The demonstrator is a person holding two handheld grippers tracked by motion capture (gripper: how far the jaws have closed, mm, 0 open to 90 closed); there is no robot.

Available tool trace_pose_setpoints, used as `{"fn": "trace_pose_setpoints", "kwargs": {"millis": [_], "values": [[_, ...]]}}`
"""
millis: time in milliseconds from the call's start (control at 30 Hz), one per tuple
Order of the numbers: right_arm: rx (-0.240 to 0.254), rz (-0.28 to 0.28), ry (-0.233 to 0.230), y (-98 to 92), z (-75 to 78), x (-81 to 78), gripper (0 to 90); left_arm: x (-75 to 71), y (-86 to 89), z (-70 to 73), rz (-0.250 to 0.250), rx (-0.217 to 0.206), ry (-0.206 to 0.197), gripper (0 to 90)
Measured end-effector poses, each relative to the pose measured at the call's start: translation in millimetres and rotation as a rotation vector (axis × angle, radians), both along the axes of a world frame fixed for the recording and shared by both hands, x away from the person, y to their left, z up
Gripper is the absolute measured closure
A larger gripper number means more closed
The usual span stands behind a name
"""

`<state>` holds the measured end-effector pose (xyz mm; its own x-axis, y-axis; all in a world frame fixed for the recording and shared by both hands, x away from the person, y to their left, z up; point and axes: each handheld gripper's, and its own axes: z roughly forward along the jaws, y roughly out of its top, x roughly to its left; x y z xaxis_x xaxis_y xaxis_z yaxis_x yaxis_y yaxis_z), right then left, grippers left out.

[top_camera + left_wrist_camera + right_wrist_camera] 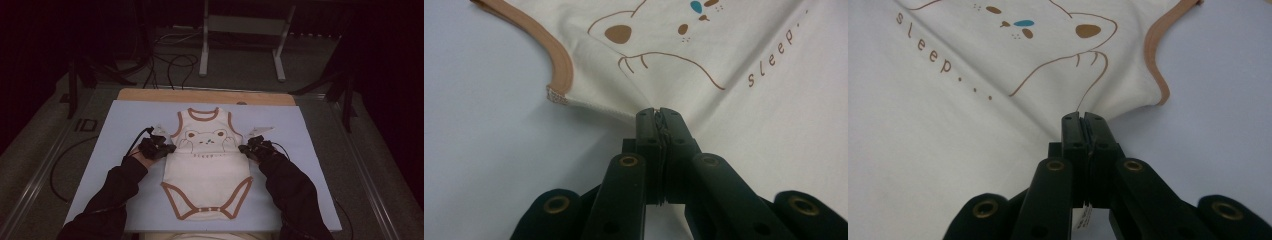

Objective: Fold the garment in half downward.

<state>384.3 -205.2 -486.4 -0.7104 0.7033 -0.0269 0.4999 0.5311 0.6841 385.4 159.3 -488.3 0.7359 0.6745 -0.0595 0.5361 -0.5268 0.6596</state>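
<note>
1. The baby bodysuit (207, 167) lies flat, front up, on the pale blue mat (115, 150) of the counter, directly between the two tools.
2. The left tool (658, 116) is clamped on the side seam just below the armhole; cloth puckers straight ahead of its tips, with the brown armhole trim (559, 60) ahead and to its left.
3. The right tool (1083, 120) pinches the opposite side seam the same way, the printed bear (1048, 30) ahead of it.
4. Step in hand, as I judge it: both sides gripped, ready for a fold.
5. The next move likely calls for lifting both tools evenly, keeping the fabric taut.
</note>
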Motion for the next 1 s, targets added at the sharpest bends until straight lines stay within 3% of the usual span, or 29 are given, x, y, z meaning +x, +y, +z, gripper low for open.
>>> {"fn": "trace_pose_setpoints", "kwargs": {"millis": [133, 367, 700, 1000], "values": [[0.0, 0.016, -0.008, -0.7, 4.5, -5.7, 89.3, -3.8, 1.7, 2.6, -0.01, 0.016, -0.014, 88.5], [0.0, 0.036, -0.031, -1.1, 14.8, -16.5, 89.3, -9.7, 3.5, 6.9, -0.019, 0.003, -0.011, 88.6], [0.007, 0.06, -0.043, -3.2, 23.8, -38.0, 89.2, -22.6, 5.5, 15.4, -0.067, -0.006, -0.013, 88.6], [0.0, 0.104, -0.049, -3.0, 29.4, -61.2, 89.2, -41.9, 6.0, 18.2, -0.118, 0.011, -0.012, 88.6]]}}
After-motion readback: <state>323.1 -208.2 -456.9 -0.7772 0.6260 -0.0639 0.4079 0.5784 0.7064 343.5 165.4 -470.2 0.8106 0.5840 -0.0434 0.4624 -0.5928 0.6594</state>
